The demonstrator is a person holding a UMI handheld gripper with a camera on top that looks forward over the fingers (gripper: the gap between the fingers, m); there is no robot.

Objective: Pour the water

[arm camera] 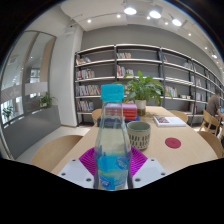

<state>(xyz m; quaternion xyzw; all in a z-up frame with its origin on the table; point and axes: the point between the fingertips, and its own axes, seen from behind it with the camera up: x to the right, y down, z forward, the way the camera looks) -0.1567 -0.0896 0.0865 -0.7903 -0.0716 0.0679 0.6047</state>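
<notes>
A clear plastic water bottle (112,140) with a blue cap and a blue label stands upright between my fingers, and my gripper (112,165) is shut on it. Both pink pads (88,160) press against its lower body from either side. The bottle seems lifted a little above the light wooden table (185,152). Just beyond the bottle, slightly to the right, a ribbed grey-green cup (139,135) stands on the table. The bottle's base is hidden below my fingers.
A potted green plant (142,92) stands behind the cup. An open book (169,121) and a red coaster (173,143) lie to the right on the table. Wooden chairs (207,122) and long bookshelves (150,70) fill the background.
</notes>
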